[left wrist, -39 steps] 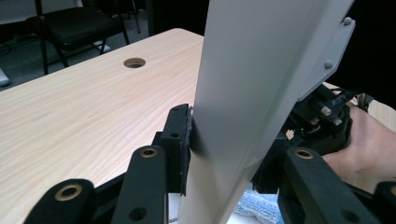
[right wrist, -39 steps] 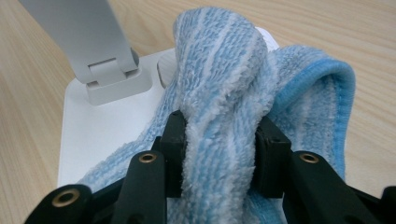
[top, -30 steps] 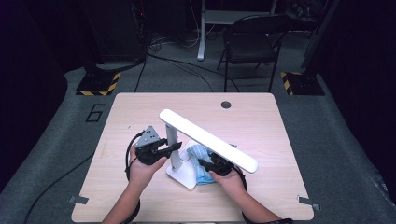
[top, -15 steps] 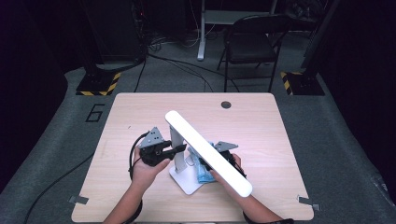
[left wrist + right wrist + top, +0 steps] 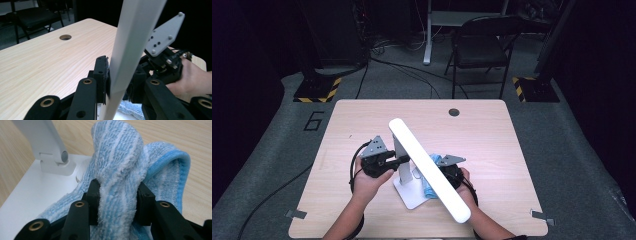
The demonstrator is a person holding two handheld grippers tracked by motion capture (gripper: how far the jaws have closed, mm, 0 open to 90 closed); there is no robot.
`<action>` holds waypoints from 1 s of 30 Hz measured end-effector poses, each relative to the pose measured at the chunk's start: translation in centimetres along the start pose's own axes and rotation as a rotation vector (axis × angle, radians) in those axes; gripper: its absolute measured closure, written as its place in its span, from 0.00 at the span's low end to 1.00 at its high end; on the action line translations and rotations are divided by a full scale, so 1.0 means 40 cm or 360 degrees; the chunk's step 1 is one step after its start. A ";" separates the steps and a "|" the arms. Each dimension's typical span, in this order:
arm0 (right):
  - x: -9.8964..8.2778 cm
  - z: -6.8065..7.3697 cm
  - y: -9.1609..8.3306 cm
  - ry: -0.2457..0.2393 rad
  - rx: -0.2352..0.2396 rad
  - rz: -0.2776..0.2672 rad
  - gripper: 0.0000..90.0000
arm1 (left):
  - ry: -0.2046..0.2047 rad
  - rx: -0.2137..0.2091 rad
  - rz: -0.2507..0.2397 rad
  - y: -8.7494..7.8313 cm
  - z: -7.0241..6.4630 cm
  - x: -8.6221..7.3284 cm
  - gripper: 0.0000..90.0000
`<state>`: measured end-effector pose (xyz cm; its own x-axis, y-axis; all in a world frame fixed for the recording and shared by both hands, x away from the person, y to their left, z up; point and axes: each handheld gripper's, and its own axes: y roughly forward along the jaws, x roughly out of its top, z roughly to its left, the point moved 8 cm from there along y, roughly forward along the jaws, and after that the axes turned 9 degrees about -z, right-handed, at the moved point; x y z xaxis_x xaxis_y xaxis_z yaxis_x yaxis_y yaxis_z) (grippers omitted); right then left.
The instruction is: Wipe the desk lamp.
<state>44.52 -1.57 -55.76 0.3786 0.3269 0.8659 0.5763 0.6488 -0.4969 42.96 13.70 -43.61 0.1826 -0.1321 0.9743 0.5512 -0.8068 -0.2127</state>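
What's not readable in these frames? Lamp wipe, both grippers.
- Right gripper, high view: jaws hidden under the lamp head.
- Cloth, high view: mostly covered by the lamp head; which part of the lamp base it touches is unclear.
- Lamp upright, left gripper view: cut off by the top and bottom edges, clamped in the left gripper.
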 end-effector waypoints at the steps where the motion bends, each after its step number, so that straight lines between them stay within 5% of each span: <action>1: -0.001 0.004 -0.002 0.0024 -0.0006 0.0003 0.70 | -0.0003 0.0002 -0.0005 -0.001 0.001 0.001 0.80; 6: -0.001 0.004 -0.001 0.0041 -0.0016 -0.0015 0.70 | -0.0045 -0.0017 0.0014 -0.016 0.003 0.009 0.74; 19: -0.001 0.002 0.000 0.0073 0.0002 -0.0029 0.70 | -0.0029 -0.0041 -0.0043 -0.038 -0.002 0.037 0.70; 30: 0.001 0.002 0.000 0.0088 0.0006 -0.0015 0.69 | 0.0018 -0.0037 -0.0020 -0.015 -0.003 0.016 0.82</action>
<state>44.48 -1.51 -55.71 0.4128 0.2825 0.8659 0.5773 0.6542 -0.4886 42.63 14.03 -42.82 0.1664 -0.1281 0.9777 0.5341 -0.8218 -0.1986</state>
